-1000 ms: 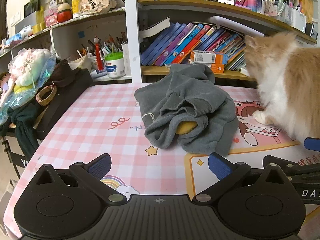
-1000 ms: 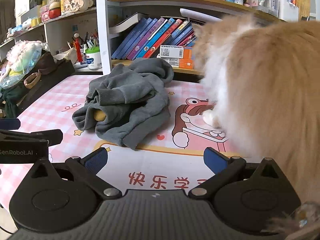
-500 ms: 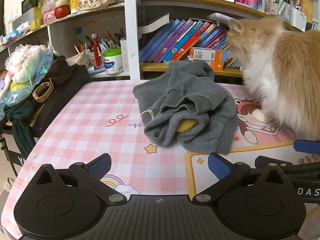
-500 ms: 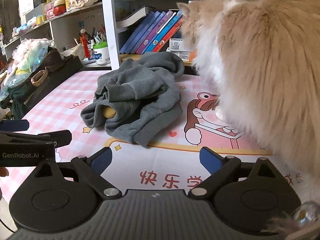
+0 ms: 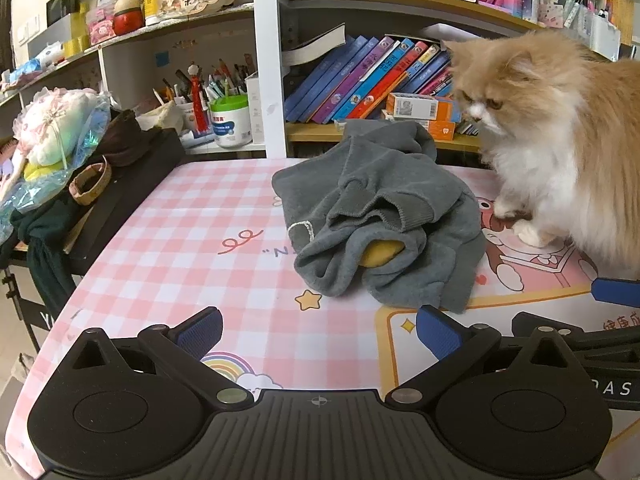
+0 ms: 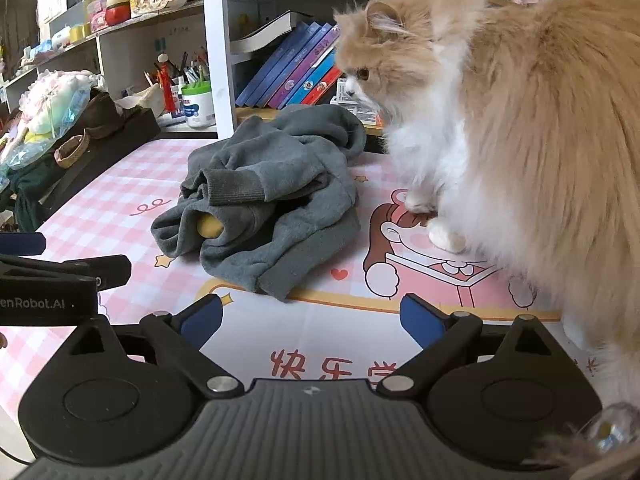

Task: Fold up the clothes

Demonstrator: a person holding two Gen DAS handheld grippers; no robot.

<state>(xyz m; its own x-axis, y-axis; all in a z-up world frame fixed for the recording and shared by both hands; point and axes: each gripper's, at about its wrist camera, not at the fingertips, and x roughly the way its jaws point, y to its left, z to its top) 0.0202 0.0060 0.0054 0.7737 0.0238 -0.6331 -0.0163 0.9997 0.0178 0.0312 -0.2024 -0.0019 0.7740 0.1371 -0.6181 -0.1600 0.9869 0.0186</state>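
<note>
- the gray sweatshirt point(image 5: 380, 216) lies in a crumpled heap in the middle of the pink checkered table point(image 5: 180, 248). no fold is made yet, so all the work is left.
- the left gripper point(image 5: 318, 326) and the right gripper point(image 6: 310, 318) are both spread wide and hold nothing, near the heap's front edge.
- a fluffy orange cat point(image 6: 500, 140) stands just beside the sweatshirt and may get in the way.
- something yellow point(image 5: 380, 254) peeks out of the folds.
</note>
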